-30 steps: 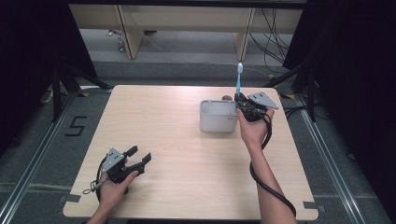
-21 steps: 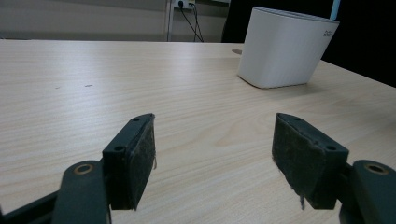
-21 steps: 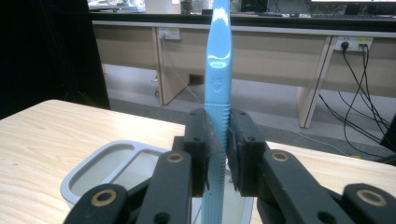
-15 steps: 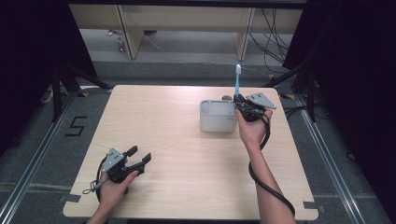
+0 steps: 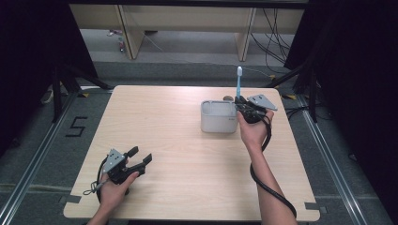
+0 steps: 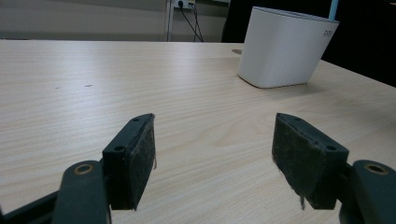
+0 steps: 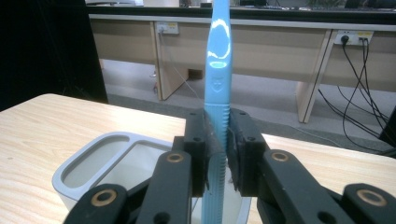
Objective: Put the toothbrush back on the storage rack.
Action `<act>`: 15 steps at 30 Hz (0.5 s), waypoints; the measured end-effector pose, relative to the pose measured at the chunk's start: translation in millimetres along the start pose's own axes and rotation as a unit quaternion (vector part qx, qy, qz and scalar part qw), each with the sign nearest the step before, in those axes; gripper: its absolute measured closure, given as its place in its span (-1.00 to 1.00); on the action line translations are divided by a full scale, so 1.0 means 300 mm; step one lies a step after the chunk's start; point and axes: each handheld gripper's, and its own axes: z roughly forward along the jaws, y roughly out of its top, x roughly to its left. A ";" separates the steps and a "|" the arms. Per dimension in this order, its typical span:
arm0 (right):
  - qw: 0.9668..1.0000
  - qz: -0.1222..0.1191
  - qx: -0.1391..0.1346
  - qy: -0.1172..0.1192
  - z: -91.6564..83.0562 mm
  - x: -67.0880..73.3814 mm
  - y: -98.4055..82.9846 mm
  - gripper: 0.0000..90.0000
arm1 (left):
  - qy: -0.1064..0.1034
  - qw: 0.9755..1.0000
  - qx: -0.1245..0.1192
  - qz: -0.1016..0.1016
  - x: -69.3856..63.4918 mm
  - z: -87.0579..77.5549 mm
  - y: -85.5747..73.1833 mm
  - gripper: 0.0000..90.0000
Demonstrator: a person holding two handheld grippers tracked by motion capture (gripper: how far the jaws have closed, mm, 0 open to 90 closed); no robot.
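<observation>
Soft overhead light, dark surroundings

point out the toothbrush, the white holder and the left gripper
toothbrush (image 7: 218,70), right gripper view, on the blue handle above the jaws
white holder (image 5: 218,123), high view, on its front wall
left gripper (image 6: 212,154), left gripper view, midway between its open fingertips

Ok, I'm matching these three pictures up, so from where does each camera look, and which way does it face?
High view: above the person's side, looking forward and down on the table; both forearms, left tool, right tool.
Left gripper view: low on the left tool, looking across the tabletop at the white holder; open jaws.
Right gripper view: on the right tool, facing the desks; jaws shut on the upright blue toothbrush.
All three share the holder.
</observation>
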 end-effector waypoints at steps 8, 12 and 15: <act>1.000 0.001 0.003 -0.002 0.004 0.002 -0.017 0.75 | 0.000 1.000 -0.001 -0.001 0.000 0.000 0.000 -0.34; 1.000 0.003 0.007 -0.001 0.004 0.003 -0.024 0.75 | -0.001 1.000 0.000 0.000 0.000 0.000 0.000 -0.34; 1.000 0.003 0.006 -0.002 0.004 0.002 -0.028 0.75 | 0.000 1.000 0.000 0.000 0.000 0.000 0.000 -0.34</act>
